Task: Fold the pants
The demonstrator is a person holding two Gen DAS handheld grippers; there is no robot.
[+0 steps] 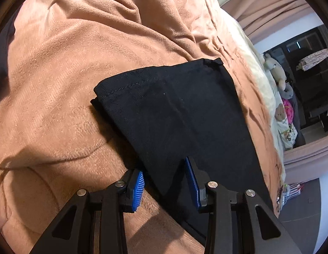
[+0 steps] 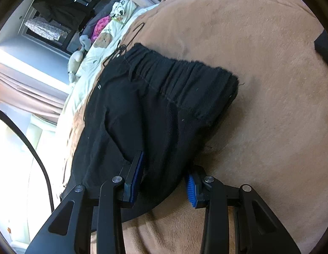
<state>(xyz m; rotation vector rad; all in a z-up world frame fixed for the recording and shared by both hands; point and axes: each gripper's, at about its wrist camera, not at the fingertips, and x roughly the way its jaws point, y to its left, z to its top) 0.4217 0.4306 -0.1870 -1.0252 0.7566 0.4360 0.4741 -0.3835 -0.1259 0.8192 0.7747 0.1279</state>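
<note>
Black pants [image 1: 181,114] lie folded on a peach blanket [image 1: 79,63]. In the left wrist view a hemmed leg end points away. My left gripper [image 1: 166,180] straddles the pants' near left edge. Its jaws are drawing together: one blue pad [image 1: 138,182] is over the blanket beside the edge, the other rests on the cloth, and the fabric between them lies flat. In the right wrist view the elastic waistband [image 2: 181,80] is at the far end of the pants [image 2: 142,116]. My right gripper [image 2: 164,182] is shut on a bulging fold of the near right edge.
The blanket [image 2: 259,127] covers a bed. Along its far side lie a cream sheet [image 2: 87,63], soft toys [image 2: 77,57] and a pink cloth [image 2: 101,26]. A black cable [image 2: 37,152] hangs at the left of the right wrist view. A clothes rack [image 2: 54,10] stands beyond.
</note>
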